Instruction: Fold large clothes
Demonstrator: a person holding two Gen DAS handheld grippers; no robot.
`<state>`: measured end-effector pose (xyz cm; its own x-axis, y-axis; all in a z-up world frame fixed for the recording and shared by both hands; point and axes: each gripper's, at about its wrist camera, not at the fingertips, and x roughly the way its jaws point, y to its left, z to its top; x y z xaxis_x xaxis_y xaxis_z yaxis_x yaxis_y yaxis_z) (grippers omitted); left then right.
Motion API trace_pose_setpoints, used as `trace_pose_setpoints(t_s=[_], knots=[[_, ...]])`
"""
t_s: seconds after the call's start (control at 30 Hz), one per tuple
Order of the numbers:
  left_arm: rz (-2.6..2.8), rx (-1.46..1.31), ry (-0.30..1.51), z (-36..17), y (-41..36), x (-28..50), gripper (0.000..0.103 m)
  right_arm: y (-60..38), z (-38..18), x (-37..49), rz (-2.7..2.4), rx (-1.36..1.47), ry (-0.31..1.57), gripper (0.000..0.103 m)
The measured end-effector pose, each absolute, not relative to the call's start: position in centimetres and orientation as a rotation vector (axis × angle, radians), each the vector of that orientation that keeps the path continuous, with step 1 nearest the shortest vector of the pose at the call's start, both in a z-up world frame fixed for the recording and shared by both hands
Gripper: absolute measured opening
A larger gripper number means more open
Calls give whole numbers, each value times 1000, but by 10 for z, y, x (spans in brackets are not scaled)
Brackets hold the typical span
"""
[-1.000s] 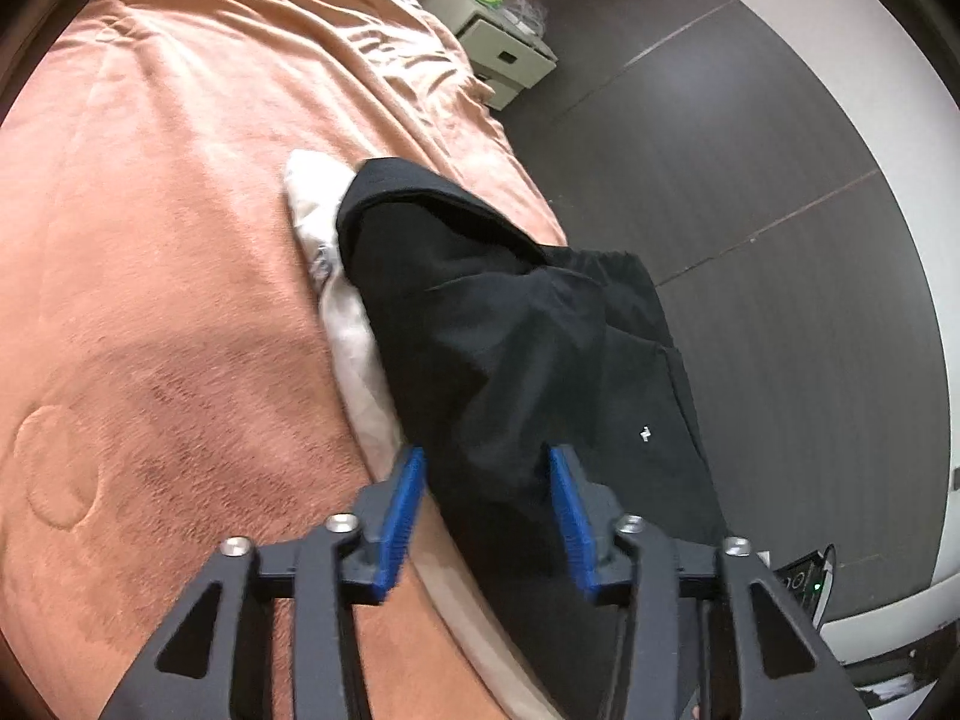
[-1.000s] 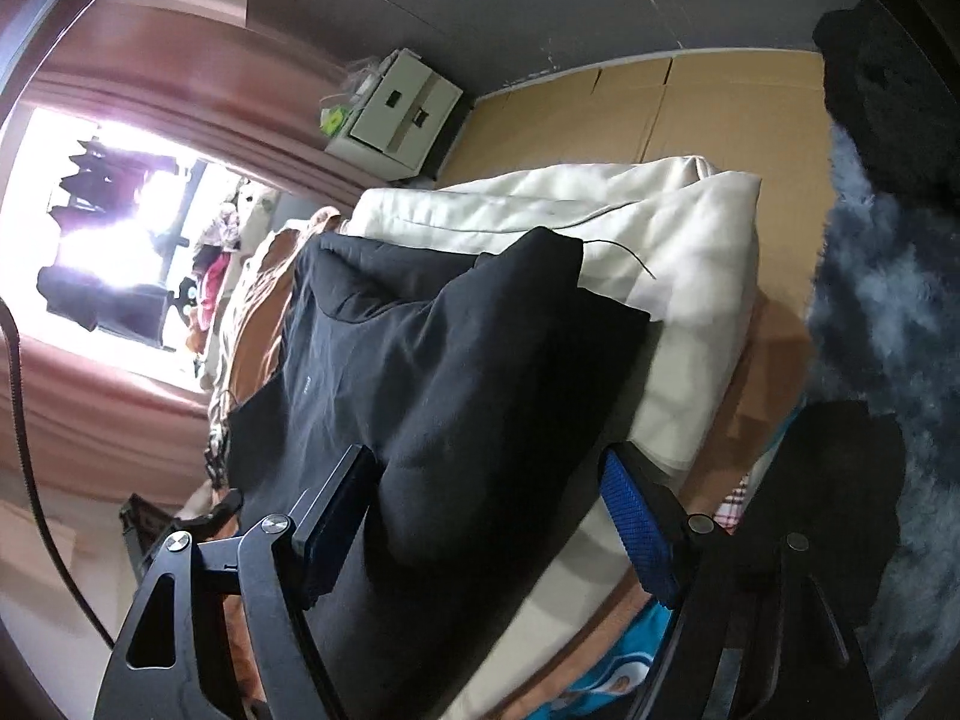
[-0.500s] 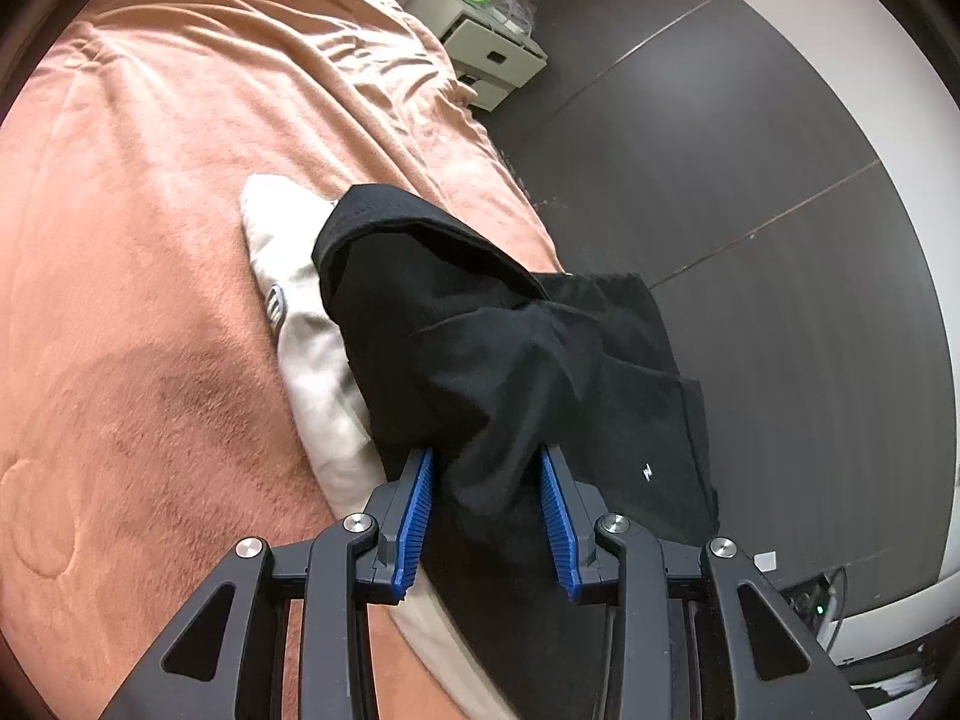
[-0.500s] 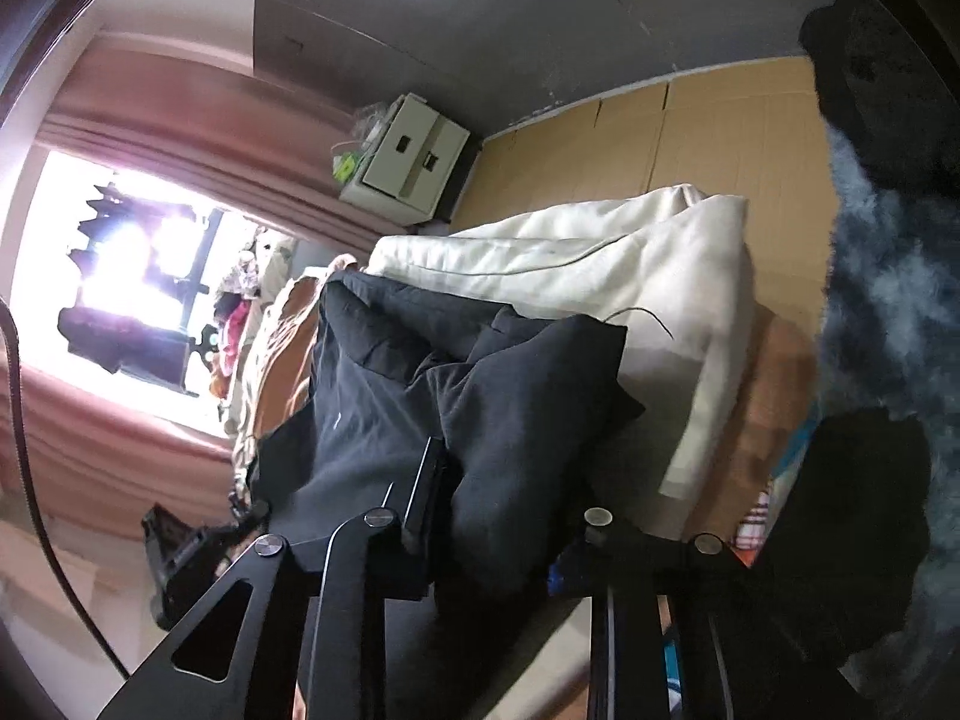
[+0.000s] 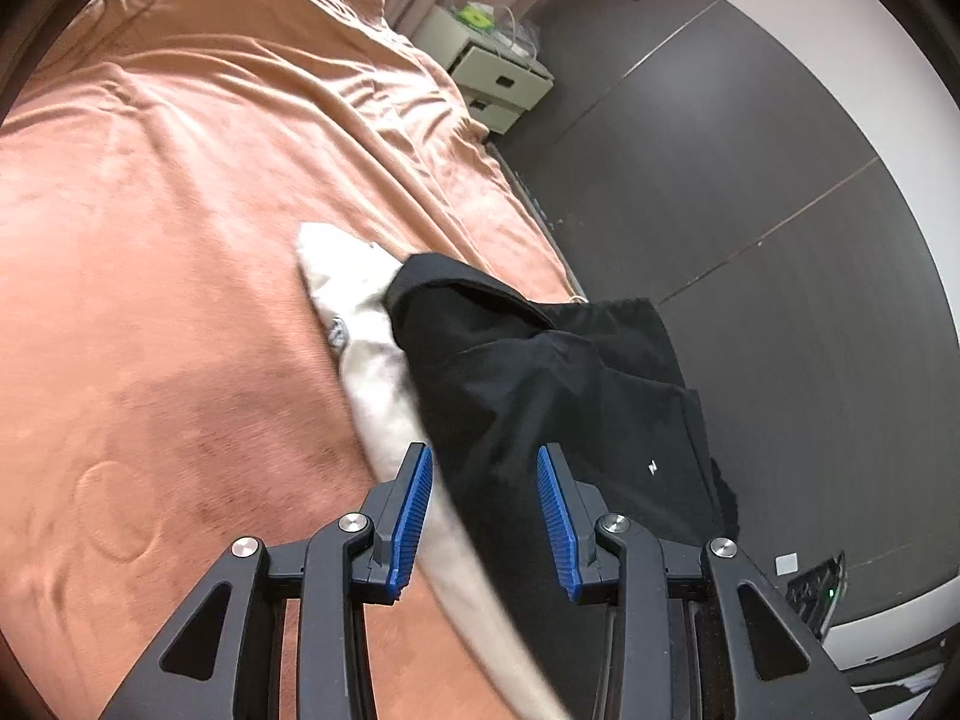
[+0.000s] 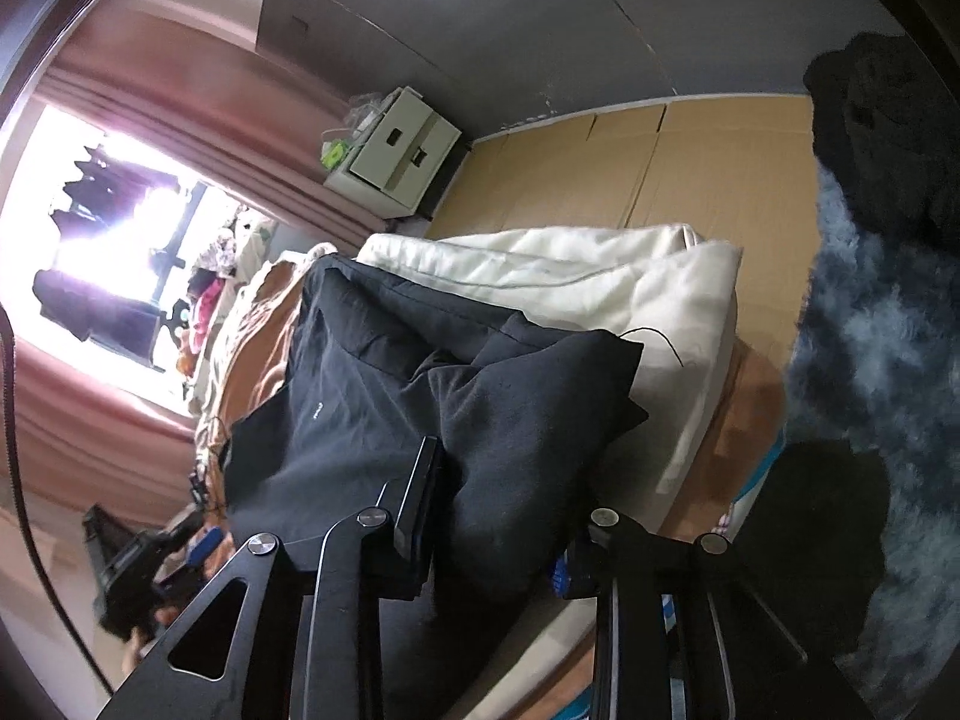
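Black garment (image 5: 540,384), plain, w/ one tiny white mark on front. Cream cloth (image 5: 366,324) seen beneath it. Bedspread (image 5: 180,240) is salmon-orange, faint circle pattern pressed in. Gripper pads (image 5: 414,510) are blue, ribbed, on black frames. Drawer unit (image 5: 498,72) pale cream. Curtain (image 6: 120,396) dusty pink; rug (image 6: 870,372) grey-blue, shaggy.

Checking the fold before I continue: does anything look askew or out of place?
Yes: the black garment lies bunched and crooked on the cream cloth, part hanging past the edge of the orange blanket.
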<state>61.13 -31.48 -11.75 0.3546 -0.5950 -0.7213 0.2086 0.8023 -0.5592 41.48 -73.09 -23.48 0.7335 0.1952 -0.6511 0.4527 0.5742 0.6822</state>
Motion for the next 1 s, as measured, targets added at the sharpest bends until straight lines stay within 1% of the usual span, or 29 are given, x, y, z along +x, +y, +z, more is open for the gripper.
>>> trace_pose_setpoints(t_s=[0.1, 0.17, 0.2, 0.27, 0.3, 0.37, 0.4, 0.43, 0.47, 0.53, 0.6, 0.67, 0.73, 0.83, 1.0], knots=[[-523, -405, 1086, -111, -302, 600, 39, -731, -235, 418, -184, 958, 797, 34], [-510, -396, 1084, -106, -294, 588, 41, -731, -232, 417, -206, 946, 822, 51], [-504, -392, 1082, -104, -290, 584, 42, -731, -230, 413, -218, 949, 822, 55], [-498, -381, 1075, -99, -283, 574, 44, -728, -221, 404, -224, 941, 816, 73], [-497, -377, 1072, -97, -281, 571, 50, -725, -216, 400, -222, 926, 814, 75], [-490, -374, 1056, -91, -275, 563, 67, -717, -204, 392, -220, 890, 817, 76], [-486, -374, 1042, -86, -271, 556, 71, -713, -198, 388, -222, 872, 822, 76], [-486, -375, 1032, -82, -268, 551, 77, -710, -190, 383, -224, 855, 822, 78], [-489, -376, 1025, -78, -264, 547, 81, -707, -185, 379, -225, 843, 819, 82], [-494, -371, 1016, -70, -260, 537, 84, -702, -173, 372, -223, 817, 807, 88], [-500, -354, 1001, -62, -257, 527, 85, -695, -160, 362, -221, 786, 793, 92], [-503, -331, 981, -54, -251, 514, 89, -684, -147, 353, -217, 752, 787, 99], [-502, -316, 958, -46, -244, 501, 95, -676, -138, 347, -210, 732, 778, 103], [-503, -298, 928, -35, -234, 485, 99, -662, -122, 333, -210, 696, 760, 103], [-517, -270, 876, -14, -214, 450, 101, -639, -98, 311, -207, 641, 735, 103]])
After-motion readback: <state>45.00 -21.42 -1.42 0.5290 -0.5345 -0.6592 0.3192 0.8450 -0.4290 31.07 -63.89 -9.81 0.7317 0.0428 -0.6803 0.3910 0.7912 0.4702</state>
